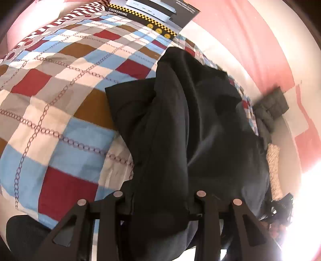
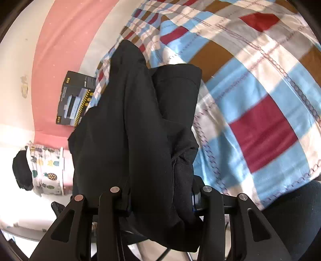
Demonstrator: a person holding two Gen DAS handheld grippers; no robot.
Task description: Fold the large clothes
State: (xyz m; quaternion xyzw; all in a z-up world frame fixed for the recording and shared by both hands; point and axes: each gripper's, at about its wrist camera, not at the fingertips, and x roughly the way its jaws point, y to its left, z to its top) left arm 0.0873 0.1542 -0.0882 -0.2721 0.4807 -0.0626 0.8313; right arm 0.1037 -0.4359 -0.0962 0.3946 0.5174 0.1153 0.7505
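Black garment (image 1: 180, 130) drapes over my left gripper (image 1: 160, 202), hiding its fingertips; same on my right gripper (image 2: 160, 198). Glare whites out the left view's lower right.

The black box (image 1: 154, 14) on the bed reads "COOKERKING".

A checked bedspread (image 1: 60, 104) carries the black garment (image 1: 180, 120) and a box (image 1: 160, 18).

Right gripper (image 2: 160, 200) jaws clamp a black garment (image 2: 140, 124) over the checked bedspread (image 2: 260, 90); box (image 2: 75, 100) left.
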